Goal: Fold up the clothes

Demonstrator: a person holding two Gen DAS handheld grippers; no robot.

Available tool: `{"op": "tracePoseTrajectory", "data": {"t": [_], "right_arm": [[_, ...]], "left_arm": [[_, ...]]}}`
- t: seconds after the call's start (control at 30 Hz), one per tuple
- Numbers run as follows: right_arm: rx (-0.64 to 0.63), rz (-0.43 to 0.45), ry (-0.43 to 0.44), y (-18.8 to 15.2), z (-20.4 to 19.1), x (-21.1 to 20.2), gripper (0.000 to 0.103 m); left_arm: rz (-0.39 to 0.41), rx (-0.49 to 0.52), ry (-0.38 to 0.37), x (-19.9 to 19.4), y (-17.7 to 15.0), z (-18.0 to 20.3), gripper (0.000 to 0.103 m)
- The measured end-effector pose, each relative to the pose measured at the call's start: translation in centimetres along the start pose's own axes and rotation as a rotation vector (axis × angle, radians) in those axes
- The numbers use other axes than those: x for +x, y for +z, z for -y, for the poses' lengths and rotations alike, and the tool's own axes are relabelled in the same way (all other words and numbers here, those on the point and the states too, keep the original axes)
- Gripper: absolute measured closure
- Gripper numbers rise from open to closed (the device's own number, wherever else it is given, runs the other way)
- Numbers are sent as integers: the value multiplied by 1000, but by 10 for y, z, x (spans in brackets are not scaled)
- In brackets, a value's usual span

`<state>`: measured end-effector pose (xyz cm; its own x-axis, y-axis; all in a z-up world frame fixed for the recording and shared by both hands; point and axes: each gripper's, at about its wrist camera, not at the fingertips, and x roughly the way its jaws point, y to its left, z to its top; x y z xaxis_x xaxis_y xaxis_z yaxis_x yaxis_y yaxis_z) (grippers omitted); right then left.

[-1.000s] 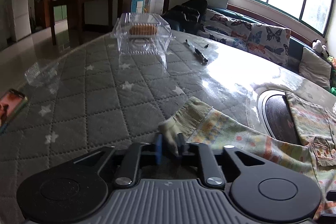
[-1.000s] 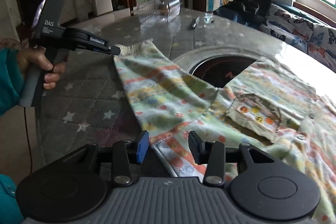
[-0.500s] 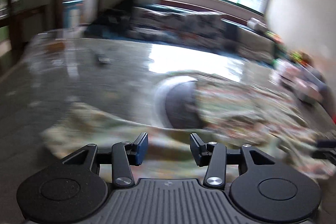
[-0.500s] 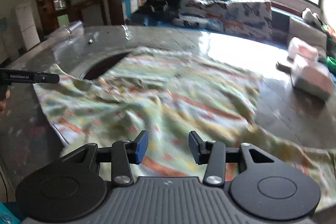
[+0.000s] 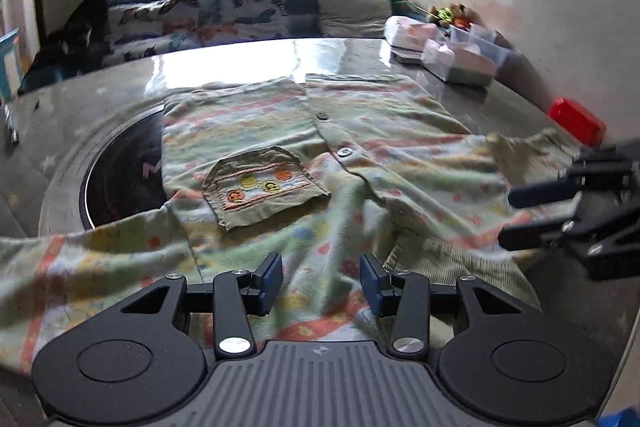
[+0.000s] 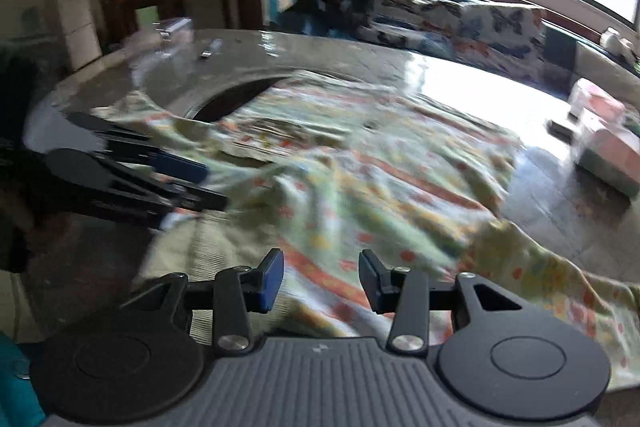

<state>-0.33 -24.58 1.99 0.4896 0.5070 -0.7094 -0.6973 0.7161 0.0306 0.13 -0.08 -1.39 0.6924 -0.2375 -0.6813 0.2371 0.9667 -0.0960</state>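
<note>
At the far left of the left wrist view a dark round inset (image 5: 120, 183) sits in the glossy surface (image 5: 224, 63), and the patterned shirt (image 5: 280, 131) lies spread over its right edge and on across the middle. The shirt is front up, with a small pocket (image 5: 264, 189) bearing round coloured patches (four of them, as far as the blur allows) and a row of buttons (image 5: 343, 151) just to its right. Over the near hem hangs the left gripper (image 5: 320, 277): its jaws have just been opening and stand partly apart, cloth beneath them but nothing pinched. Further right the right gripper (image 5: 536, 215) reaches in over the shirt's right side, jaws likewise partly apart and holding nothing. Beyond it lie pale boxes (image 5: 456, 61) and a red box (image 5: 576, 117).
</note>
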Motion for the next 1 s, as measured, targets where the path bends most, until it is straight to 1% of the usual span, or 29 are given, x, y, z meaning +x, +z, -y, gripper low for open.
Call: {"op": "tracePoseTrajectory", "data": {"t": [0.07,0.17,0.27,0.3,0.33,0.37,0.43,0.47,0.5,0.57,0.6,0.73,0.83,1.0], "right_arm": [[-23,-2,44,3,-11,-1,61],[-73,-7,100,6,-29,2,61],[-105,-14,115,8,-43,13,63],[-109,-19,112,8,-46,18,65],[-106,-24,114,8,-47,23,66],[-102,-31,118,7,-48,28,70],[-98,-47,119,5,-49,34,77],[-96,-51,110,3,-48,34,83],[-86,-48,108,3,-45,33,89],[-50,-33,105,4,-37,26,97],[-28,-21,103,5,-31,22,99],[63,23,89,5,-9,0,101],[115,46,80,3,3,-11,101],[157,62,77,-2,10,-15,101]], "left_arm": [[2,-15,-8,-3,1,-4,58],[41,-74,4,-16,7,-17,58],[71,-104,-6,-29,11,-26,58],[78,-96,-8,-33,11,-26,58],[84,-84,-8,-36,11,-24,58],[87,-74,-11,-40,10,-23,58],[87,-60,-27,-44,9,-19,58],[85,-52,-41,-46,7,-17,57],[84,-40,-56,-48,6,-15,57],[85,-2,-85,-53,3,-7,57],[83,18,-106,-53,2,-2,57],[59,91,-208,-50,-1,21,57],[34,163,-263,-42,-5,39,57],[-43,241,-248,-18,-11,58,58]]}}
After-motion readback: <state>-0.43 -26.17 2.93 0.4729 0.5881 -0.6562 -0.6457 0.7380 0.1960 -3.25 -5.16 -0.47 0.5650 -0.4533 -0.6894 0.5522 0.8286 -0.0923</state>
